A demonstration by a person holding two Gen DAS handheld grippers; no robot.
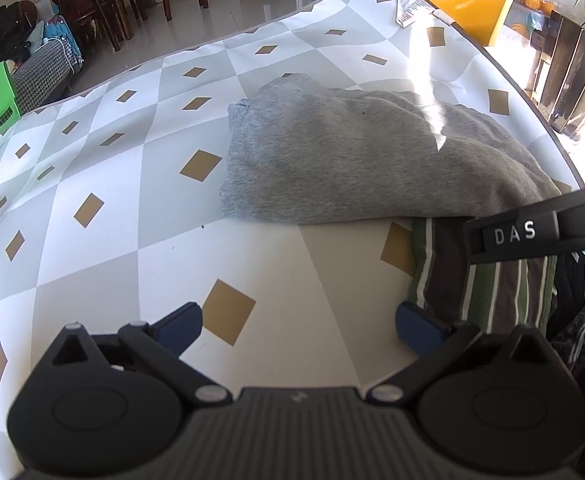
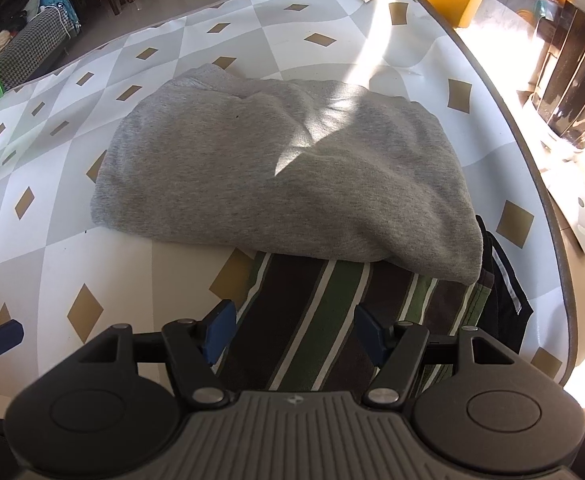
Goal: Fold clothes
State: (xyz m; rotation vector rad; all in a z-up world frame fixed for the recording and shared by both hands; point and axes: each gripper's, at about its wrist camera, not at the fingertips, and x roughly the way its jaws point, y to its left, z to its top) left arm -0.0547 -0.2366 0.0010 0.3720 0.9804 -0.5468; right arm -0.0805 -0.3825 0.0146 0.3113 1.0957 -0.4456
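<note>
My right gripper [image 2: 295, 330] hangs with its blue pads spread, nothing between them, right above a striped garment [image 2: 316, 320] in green, brown and white that lies flat on the diamond-patterned tablecloth [image 2: 52, 264]. My left gripper [image 1: 298, 326] is spread wide too, empty, over bare cloth just left of that garment. Beyond both, a folded grey sweatshirt [image 2: 260, 172] sits mid-table, its near edge overlapping the far end of the stripes. Something dark with a white trim [image 2: 504, 292] lies at the right.

I judge the striped piece thin, light and limp; it will sag and slide on the smooth cloth. I would pinch it at a near corner or hem, one gripper each side, and mind the sweatshirt's weight pinning the far edge.
</note>
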